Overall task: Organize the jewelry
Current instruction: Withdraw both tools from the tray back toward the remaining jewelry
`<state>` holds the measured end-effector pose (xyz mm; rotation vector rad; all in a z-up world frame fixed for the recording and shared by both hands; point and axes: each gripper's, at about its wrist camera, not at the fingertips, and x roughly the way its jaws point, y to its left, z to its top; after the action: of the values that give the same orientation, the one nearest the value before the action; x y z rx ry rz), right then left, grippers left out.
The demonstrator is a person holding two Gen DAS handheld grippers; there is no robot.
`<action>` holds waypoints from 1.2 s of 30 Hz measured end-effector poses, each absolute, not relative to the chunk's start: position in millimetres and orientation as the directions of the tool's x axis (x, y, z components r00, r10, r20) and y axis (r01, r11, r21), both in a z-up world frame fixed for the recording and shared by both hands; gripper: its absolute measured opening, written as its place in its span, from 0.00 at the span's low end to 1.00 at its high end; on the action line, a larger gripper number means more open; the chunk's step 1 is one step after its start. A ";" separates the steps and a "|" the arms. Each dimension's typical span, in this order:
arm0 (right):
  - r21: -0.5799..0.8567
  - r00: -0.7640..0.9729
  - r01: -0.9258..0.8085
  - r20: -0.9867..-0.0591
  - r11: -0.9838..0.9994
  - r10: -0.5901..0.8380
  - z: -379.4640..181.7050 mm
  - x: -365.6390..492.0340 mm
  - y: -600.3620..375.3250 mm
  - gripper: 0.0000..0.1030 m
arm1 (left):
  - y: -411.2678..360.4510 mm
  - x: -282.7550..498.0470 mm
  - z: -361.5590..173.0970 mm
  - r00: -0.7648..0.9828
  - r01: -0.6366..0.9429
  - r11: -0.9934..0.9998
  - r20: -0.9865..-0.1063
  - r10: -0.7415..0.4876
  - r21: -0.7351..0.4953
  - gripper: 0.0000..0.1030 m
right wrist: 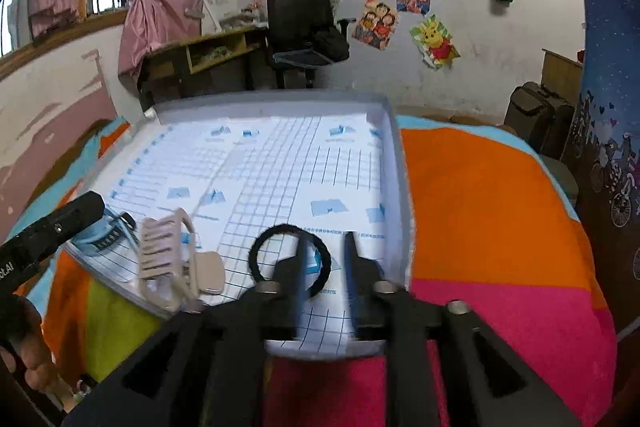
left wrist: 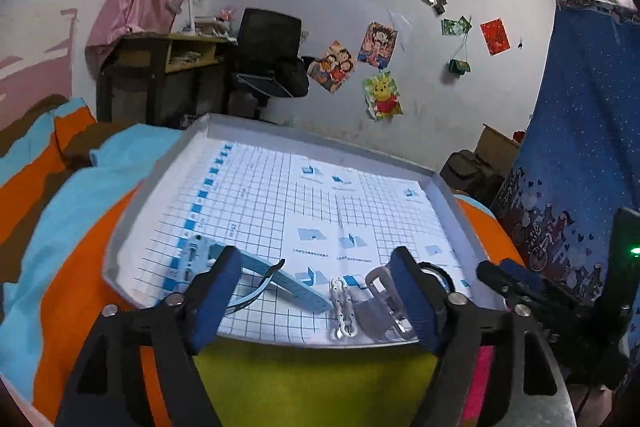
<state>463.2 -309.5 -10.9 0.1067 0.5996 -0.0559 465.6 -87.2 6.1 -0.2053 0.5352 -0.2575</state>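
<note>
A shallow white tray [left wrist: 160, 167] lined with blue grid paper lies on a colourful bedspread. At its near edge are a light blue watch [left wrist: 280, 279], a white chain [left wrist: 344, 307] and a pale claw clip [left wrist: 380, 303]. My left gripper [left wrist: 316, 261] stands wide open just above them, touching none. In the right wrist view the clip [right wrist: 168, 259] looks beige, and a black hair tie [right wrist: 256, 251] lies flat on the tray [right wrist: 396, 155]. My right gripper [right wrist: 327, 241] is partly open over the tie. Its left finger crosses the ring, and the ring's right side lies in the gap, not pinched.
The bedspread [right wrist: 480, 207] shows orange, pink, yellow and light blue patches. A blue starry curtain [left wrist: 580, 127] hangs close on the right. A black office chair [right wrist: 300, 23] and a wooden desk [right wrist: 208, 55] stand at the far wall. A person's hand [right wrist: 28, 367] holds the left tool.
</note>
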 end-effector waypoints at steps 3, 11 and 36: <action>0.099 0.850 0.077 -0.526 0.992 -0.013 3.7 442.9 -310.0 0.41 | -83.7 447.5 18.8 0.852 0.182 0.952 -0.444 -0.278 -0.248 0.91; 0.100 0.918 0.056 -0.396 0.993 -0.012 49.4 367.6 -301.9 0.79 | -60.3 385.9 50.7 0.903 0.159 0.963 -0.362 -0.231 -0.218 1.00; 0.026 0.971 -0.057 -0.232 0.998 0.061 96.7 137.2 -230.3 0.98 | -3.5 174.8 67.0 0.956 0.112 0.983 -0.254 -0.147 -0.147 1.00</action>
<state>137.2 -230.3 96.7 0.0189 0.2351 0.0598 174.8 -3.5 67.0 -0.1320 0.2672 -0.1321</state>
